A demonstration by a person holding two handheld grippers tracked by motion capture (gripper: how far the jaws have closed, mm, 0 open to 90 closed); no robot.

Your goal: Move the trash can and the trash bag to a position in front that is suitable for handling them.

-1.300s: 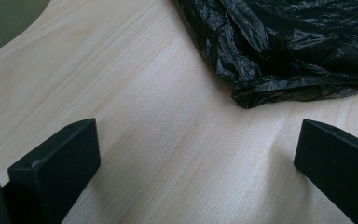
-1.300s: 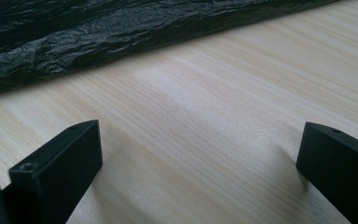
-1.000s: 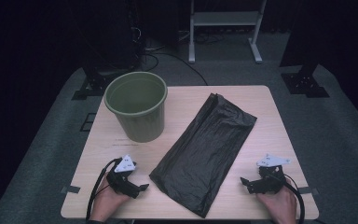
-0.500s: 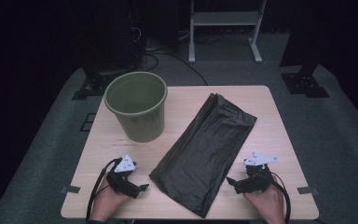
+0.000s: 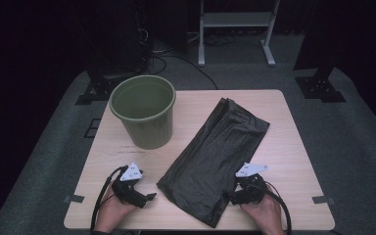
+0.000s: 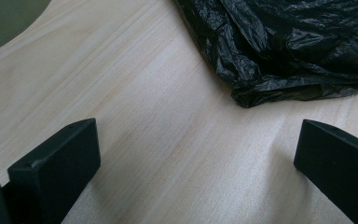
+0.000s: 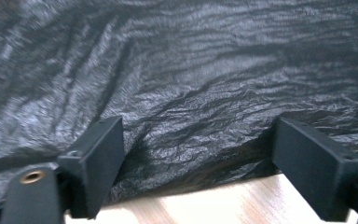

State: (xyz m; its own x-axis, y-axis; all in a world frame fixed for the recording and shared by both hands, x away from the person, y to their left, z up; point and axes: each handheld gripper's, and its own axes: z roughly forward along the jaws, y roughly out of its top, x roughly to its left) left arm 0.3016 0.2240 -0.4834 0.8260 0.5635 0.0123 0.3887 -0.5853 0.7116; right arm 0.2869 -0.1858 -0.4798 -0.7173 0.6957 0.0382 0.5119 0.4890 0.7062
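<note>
Wooden table (image 5: 293,127): right gripper (image 5: 231,198) closing (bag (image 5: 215,152) between).

Crinkled glossy black plastic bag (image 5: 214,161), matt green plastic bin (image 5: 143,116), smooth pale wood table (image 5: 293,147)

A glossy black crinkled plastic bag (image 5: 214,159) lies on a pale, light-wood-grain surface (image 5: 284,142). The bucket (image 5: 145,116) is olive green. Each hand-held gripper, left (image 5: 147,197) and right (image 5: 235,196), is black with a pale grey plate. The surrounding floor (image 5: 357,147) is grey.

Your left gripper (image 5: 150,197) rests low, jaws spread wide. Your right gripper (image 5: 231,198) points left, jaws apart, just closing.
</note>
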